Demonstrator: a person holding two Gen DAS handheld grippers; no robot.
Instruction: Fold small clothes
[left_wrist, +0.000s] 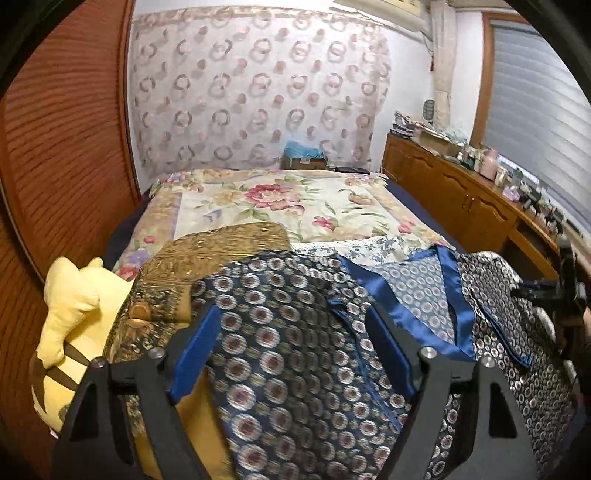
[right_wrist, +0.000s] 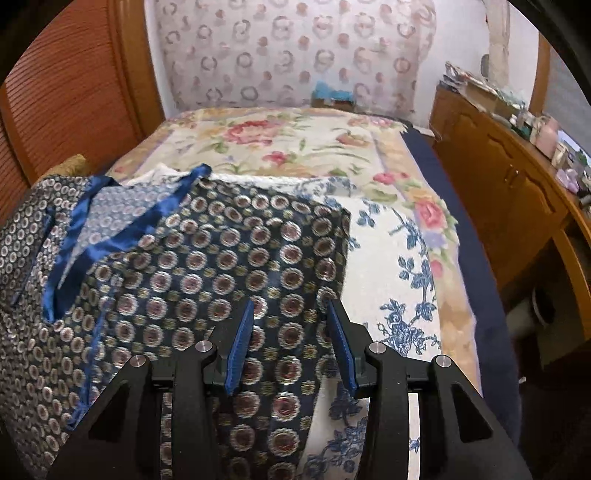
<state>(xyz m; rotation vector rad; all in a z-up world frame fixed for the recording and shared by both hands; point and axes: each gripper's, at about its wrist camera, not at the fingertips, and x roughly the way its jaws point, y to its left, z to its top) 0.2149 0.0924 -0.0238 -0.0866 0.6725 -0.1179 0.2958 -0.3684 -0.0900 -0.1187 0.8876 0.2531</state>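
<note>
A dark blue garment (left_wrist: 288, 332) with a ring pattern and shiny blue trim (left_wrist: 447, 291) lies spread on the bed; it also shows in the right wrist view (right_wrist: 207, 258). My left gripper (left_wrist: 295, 314) is open, its blue pads either side of the garment's left part, just above the cloth. My right gripper (right_wrist: 291, 306) is open over the garment's right part, near its right edge. The right gripper also shows at the right edge of the left wrist view (left_wrist: 565, 280).
The bed carries a floral blanket (left_wrist: 288, 206) and a white cloth with blue flowers (right_wrist: 399, 280). A gold cushion (left_wrist: 207, 258) and a yellow plush toy (left_wrist: 77, 295) lie at the left. A wooden cabinet (right_wrist: 498, 177) with clutter stands at the right, a louvred wooden door (left_wrist: 66, 129) at the left.
</note>
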